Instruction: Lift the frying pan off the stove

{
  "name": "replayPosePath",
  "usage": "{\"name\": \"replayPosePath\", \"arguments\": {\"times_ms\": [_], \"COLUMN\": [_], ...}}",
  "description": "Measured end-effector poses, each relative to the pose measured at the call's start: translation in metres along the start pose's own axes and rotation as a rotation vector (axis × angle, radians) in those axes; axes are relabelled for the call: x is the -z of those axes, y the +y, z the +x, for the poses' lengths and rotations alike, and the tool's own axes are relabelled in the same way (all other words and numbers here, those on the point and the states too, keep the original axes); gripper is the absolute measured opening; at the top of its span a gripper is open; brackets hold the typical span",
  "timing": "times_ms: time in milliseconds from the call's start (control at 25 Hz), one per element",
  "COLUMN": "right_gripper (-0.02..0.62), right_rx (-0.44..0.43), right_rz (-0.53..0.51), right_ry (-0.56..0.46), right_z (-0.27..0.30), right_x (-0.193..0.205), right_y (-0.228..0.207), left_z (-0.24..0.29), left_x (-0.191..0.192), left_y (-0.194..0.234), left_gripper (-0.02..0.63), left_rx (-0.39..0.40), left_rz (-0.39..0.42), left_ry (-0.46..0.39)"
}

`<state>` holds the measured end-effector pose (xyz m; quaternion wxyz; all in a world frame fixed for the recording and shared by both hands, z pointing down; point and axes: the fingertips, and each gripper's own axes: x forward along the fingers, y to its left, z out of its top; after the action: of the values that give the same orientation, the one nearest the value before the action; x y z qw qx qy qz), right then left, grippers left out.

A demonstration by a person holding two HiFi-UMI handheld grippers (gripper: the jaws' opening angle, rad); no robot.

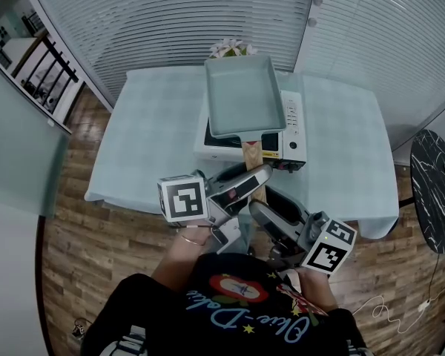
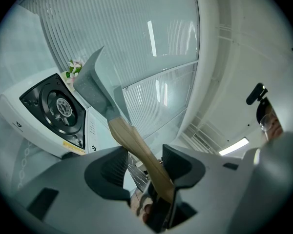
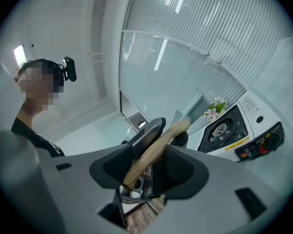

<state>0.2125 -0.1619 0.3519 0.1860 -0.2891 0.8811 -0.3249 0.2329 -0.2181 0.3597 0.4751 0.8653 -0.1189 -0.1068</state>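
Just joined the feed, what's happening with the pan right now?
A person is working two handheld grippers. The left gripper and the right gripper are both closed on the wooden handle of the pale rectangular frying pan. The pan is up off the white stove on the table, tilted, and the burner shows bare.

The frying pan (image 1: 241, 95) is rectangular and pale grey-green, with a light wooden handle (image 1: 251, 153). It hangs clear above the stove (image 1: 293, 136) at my 12 o'clock, handle pointing to 6 o'clock, clamped in my left hand-held gripper (image 2: 144, 167) and right hand-held gripper (image 3: 149, 162). The white stove sits on the table (image 1: 148, 139), its black burner (image 2: 58, 106) uncovered.
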Motion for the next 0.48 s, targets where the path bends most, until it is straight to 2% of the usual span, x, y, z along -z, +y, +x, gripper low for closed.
{"name": "replayPosePath", "arguments": {"times_ms": [480], "right_gripper": [0.198], "right_rx": [-0.001], "right_rz": [-0.037], "right_ry": [0.015], "right_z": [-0.0008], "right_x": [0.0003], "right_y": [0.0035], "left_z": [0.0004], "left_x": [-0.0009], "left_y": [-0.0068], "left_gripper": [0.209], "left_rx": [0.007], "left_rz": [0.016], "left_ry": [-0.003]}}
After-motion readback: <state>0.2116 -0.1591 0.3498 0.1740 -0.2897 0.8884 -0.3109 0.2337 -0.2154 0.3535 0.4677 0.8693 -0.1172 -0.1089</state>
